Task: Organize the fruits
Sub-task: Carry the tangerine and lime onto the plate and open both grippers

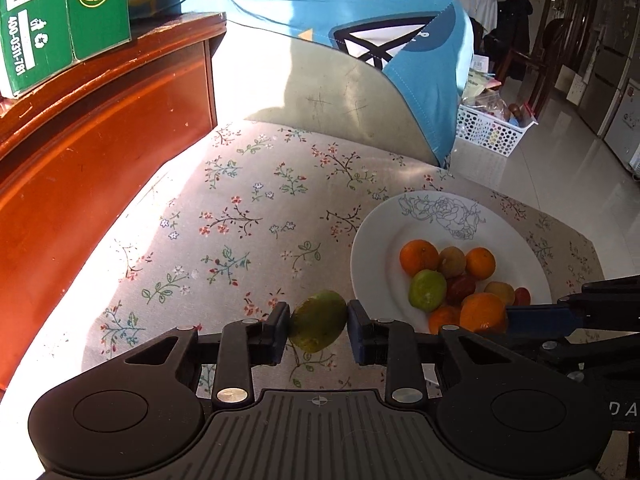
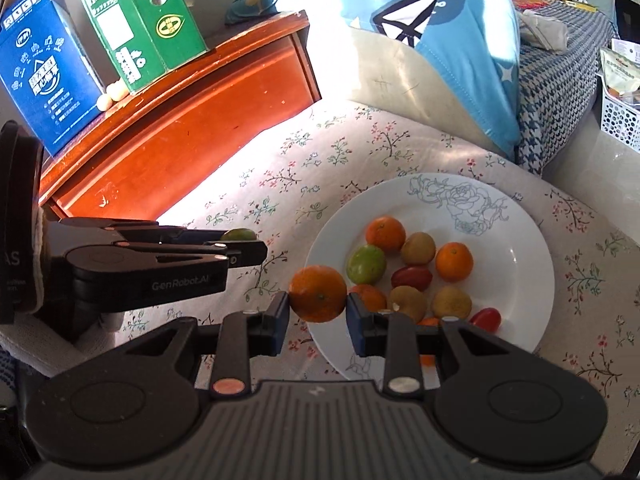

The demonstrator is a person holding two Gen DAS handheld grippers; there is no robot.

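Nearest the left wrist camera, the left tool (image 1: 318, 322) is clamped on a dull green, egg-shaped fruit (image 1: 318, 320), its pads pressing the fruit's two sides. The fruit's longer axis runs tilted from lower left to upper right between the fingers, and it hangs over the floral-print cloth (image 1: 240, 208), clear of the plate. Nearest the right wrist camera, the right tool (image 2: 318, 306) grips a round orange mandarin (image 2: 318, 293) the same way, side to side, poised right at the near-left rim of the white round plate with a blue rose drawing (image 2: 520, 240).

The relation that counts is plate to tool. From the left tool the plate (image 1: 372, 240) lies to the right and a little ahead, just beside the held fruit; from the right tool it lies directly ahead and to the right, already partly under the mandarin. The right hand is therefore the nearer one, and looks likely to set down first with a short forward move, while the left must cross rightward.

On the plate sit more mandarins, a bright green round fruit (image 2: 366, 264), brownish small fruits and red oblong tomatoes, crowded toward the near side; the far part, near the rose drawing, is bare.

Beyond stand a red-brown wooden cabinet (image 2: 180, 136) with a green carton (image 2: 140, 20) on it, and a blue cushion (image 2: 460, 20).
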